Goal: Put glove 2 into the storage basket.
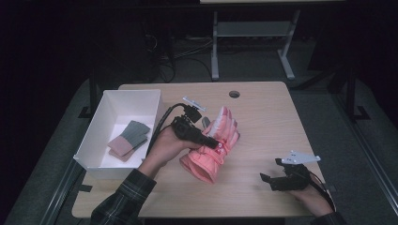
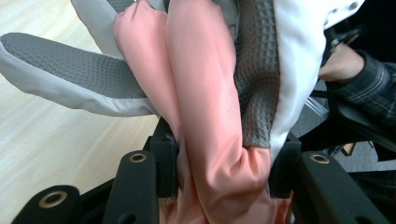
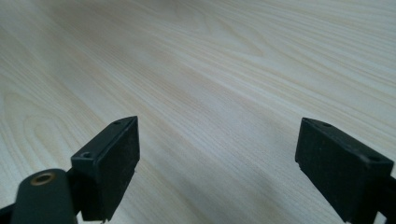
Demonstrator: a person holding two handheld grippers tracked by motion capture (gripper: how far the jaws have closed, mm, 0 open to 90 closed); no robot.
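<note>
A pink padded glove (image 1: 213,145) with a grey grip palm and white trim is lifted off the wooden table (image 1: 263,117) near its middle. My left gripper (image 1: 215,142) is shut on it across the body of the glove. In the left gripper view the pink fabric (image 2: 210,121) is bunched between the two black pads, and a grey-palmed finger (image 2: 65,65) sticks out to the left. My right gripper (image 1: 266,179) rests low at the table's front right, open, with nothing but bare wood (image 3: 219,116) between its pads (image 3: 116,158).
A white box (image 1: 115,161) stands at the table's left edge with a folded grey and pinkish-brown cloth item (image 1: 129,138) inside. A round cable hole (image 1: 234,94) sits near the far edge. A metal desk frame (image 1: 253,42) stands beyond the table.
</note>
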